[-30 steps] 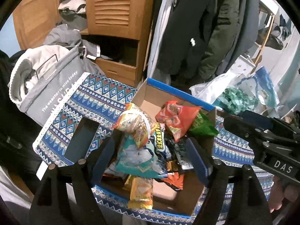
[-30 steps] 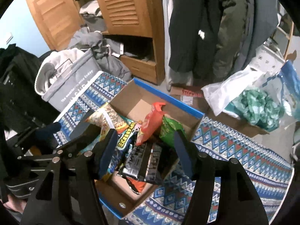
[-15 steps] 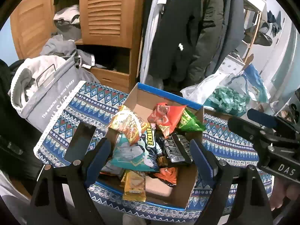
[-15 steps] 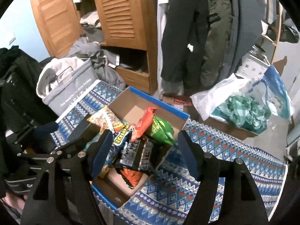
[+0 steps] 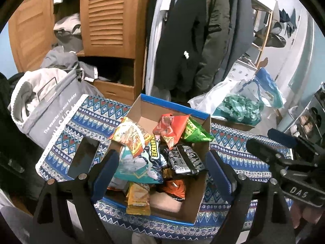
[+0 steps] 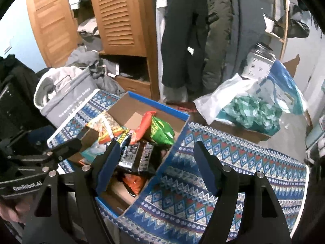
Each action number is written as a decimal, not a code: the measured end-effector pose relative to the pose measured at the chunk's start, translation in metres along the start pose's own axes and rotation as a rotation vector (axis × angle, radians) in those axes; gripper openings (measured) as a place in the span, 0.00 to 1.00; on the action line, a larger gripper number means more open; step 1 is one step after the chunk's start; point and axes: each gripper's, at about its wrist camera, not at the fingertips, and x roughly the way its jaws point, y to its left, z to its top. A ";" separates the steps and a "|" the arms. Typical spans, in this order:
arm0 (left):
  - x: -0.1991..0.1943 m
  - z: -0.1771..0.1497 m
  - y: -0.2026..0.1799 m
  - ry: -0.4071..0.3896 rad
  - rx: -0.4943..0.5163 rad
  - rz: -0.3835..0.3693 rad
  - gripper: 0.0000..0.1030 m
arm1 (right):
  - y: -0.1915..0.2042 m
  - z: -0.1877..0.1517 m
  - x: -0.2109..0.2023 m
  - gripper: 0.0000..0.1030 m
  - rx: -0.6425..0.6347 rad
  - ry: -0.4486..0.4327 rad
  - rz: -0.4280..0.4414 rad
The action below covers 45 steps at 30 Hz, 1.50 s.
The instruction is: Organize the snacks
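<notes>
An open cardboard box [image 5: 201, 205] with a blue rim sits on a patterned tablecloth; it also shows in the right wrist view [image 6: 156, 103]. It holds several snack packets: a red one [image 5: 172, 128], a green one [image 5: 193, 132], a yellow-orange one [image 5: 130, 136], a teal one [image 5: 136, 168], a black one [image 5: 186, 160] and a yellow one [image 5: 138, 199]. My left gripper [image 5: 160, 168] is open and empty above the box's near side. My right gripper [image 6: 156, 162] is open and empty over the box's right edge.
The blue patterned tablecloth [image 6: 233, 162] stretches to the right of the box. A dark phone [image 5: 83, 160] lies on the cloth left of the box. A grey laundry bag [image 5: 50, 105], a wooden wardrobe [image 5: 111, 20], hanging coats [image 5: 193, 40] and a plastic bag [image 6: 254, 105] stand behind.
Both grippers have pulled back and up from the box, so it looks smaller and lower. The right gripper has shifted right, toward the cloth. The snacks have not moved.
</notes>
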 end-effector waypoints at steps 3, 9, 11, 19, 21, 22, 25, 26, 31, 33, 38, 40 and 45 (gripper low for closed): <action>-0.002 0.000 -0.004 -0.016 0.008 0.005 0.86 | -0.002 -0.006 -0.001 0.71 -0.004 0.001 -0.015; 0.001 0.000 -0.011 -0.004 0.006 -0.021 0.86 | -0.010 -0.012 -0.005 0.71 0.005 -0.020 -0.046; 0.002 0.000 -0.013 -0.003 0.011 -0.015 0.86 | -0.014 -0.013 -0.006 0.71 0.012 -0.026 -0.051; 0.004 -0.002 -0.019 0.013 0.012 -0.025 0.86 | -0.030 -0.019 -0.010 0.71 0.040 -0.026 -0.070; 0.004 -0.001 -0.022 0.019 0.018 -0.035 0.86 | -0.033 -0.020 -0.010 0.71 0.050 -0.023 -0.072; 0.003 -0.001 -0.024 0.020 0.023 -0.040 0.86 | -0.035 -0.020 -0.011 0.72 0.056 -0.022 -0.071; 0.003 -0.001 -0.029 0.020 0.033 -0.047 0.86 | -0.037 -0.021 -0.013 0.72 0.060 -0.026 -0.071; 0.002 -0.001 -0.030 0.021 0.035 -0.047 0.86 | -0.038 -0.021 -0.013 0.72 0.061 -0.026 -0.072; 0.003 -0.001 -0.034 0.026 0.039 -0.048 0.86 | -0.041 -0.021 -0.015 0.72 0.071 -0.026 -0.069; 0.003 -0.001 -0.035 0.026 0.037 -0.051 0.86 | -0.041 -0.021 -0.015 0.72 0.070 -0.025 -0.071; 0.003 -0.001 -0.035 0.028 0.033 -0.056 0.86 | -0.041 -0.021 -0.015 0.72 0.072 -0.026 -0.071; 0.003 -0.001 -0.035 0.035 0.028 -0.061 0.86 | -0.042 -0.021 -0.015 0.72 0.073 -0.026 -0.071; 0.004 -0.002 -0.036 0.039 0.026 -0.062 0.86 | -0.042 -0.021 -0.015 0.72 0.073 -0.026 -0.069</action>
